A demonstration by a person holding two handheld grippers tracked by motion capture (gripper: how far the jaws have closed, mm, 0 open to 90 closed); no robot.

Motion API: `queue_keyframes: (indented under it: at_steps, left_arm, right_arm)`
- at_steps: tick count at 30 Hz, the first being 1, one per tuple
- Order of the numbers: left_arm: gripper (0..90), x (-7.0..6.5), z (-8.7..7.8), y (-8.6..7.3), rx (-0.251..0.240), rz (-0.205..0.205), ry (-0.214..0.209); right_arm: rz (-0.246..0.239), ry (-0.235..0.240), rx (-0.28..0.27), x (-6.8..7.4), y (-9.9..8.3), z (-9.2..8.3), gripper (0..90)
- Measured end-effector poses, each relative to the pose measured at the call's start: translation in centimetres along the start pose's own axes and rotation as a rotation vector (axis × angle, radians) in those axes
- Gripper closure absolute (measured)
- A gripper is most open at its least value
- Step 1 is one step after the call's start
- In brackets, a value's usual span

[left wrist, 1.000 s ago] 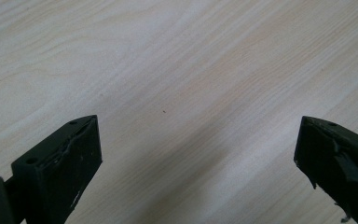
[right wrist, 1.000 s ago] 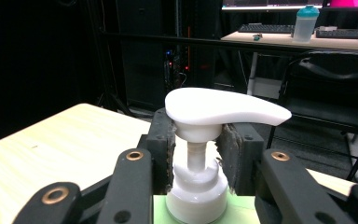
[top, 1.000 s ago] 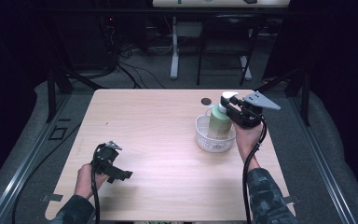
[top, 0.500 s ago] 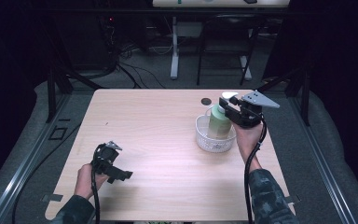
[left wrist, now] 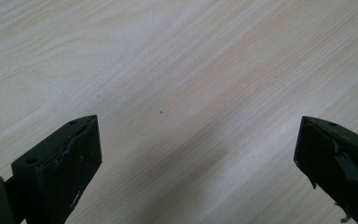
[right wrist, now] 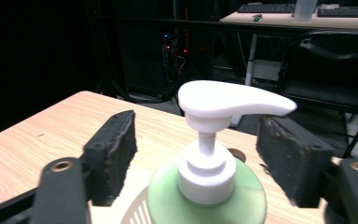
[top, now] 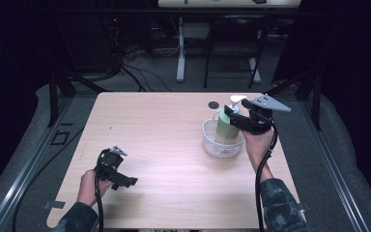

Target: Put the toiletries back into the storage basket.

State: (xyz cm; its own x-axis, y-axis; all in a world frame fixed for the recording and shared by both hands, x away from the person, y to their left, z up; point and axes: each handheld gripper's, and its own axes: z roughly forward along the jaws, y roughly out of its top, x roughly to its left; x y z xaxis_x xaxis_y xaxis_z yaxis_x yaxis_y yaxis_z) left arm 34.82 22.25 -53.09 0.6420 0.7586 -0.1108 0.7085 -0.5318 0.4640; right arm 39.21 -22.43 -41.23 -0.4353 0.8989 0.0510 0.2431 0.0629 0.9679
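Note:
A pale green pump bottle (top: 226,127) with a white pump head (right wrist: 233,101) stands upright in a small white basket (top: 221,147) at the table's right. My right gripper (top: 233,118) is level with the bottle's top. Its jaws have just been opening and now stand open on either side of the pump neck (right wrist: 207,144), with the pads clear of it. My left gripper (top: 123,180) rests low over the table near the front left. In the left gripper view that gripper (left wrist: 198,140) is wide open over bare wood.
A small dark round disc (top: 213,104) lies on the light wooden table (top: 159,130) just behind the basket. Beyond the far edge are dark stands, cables, a chair and a second desk.
The right gripper has shifted slightly beside the bottle's top. The bottle, the basket and the left hand have stayed where they were.

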Motion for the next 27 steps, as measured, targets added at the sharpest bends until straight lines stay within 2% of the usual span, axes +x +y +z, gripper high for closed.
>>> queue_keyframes:
  at_steps: [4,10,19,27]
  left_arm:
    - [0.4,0.0,0.0,0.0,0.001,0.0,0.0]
    - [0.4,-0.1,0.0,0.0,0.0,0.003,-0.001]
    - [0.4,-0.1,0.1,0.1,0.005,0.008,0.001]
    - [0.4,-0.2,0.1,0.1,0.006,0.008,-0.001]
  right_arm:
    - [0.012,-0.015,0.012,-0.1,0.0,-0.5,22.3]
    - [0.039,-0.006,0.059,-0.1,-0.1,-1.5,15.2]
    - [0.02,0.001,0.087,-0.2,-0.8,-3.2,12.9]
    - [0.031,-0.002,0.116,-0.4,-1.7,-5.0,6.7]
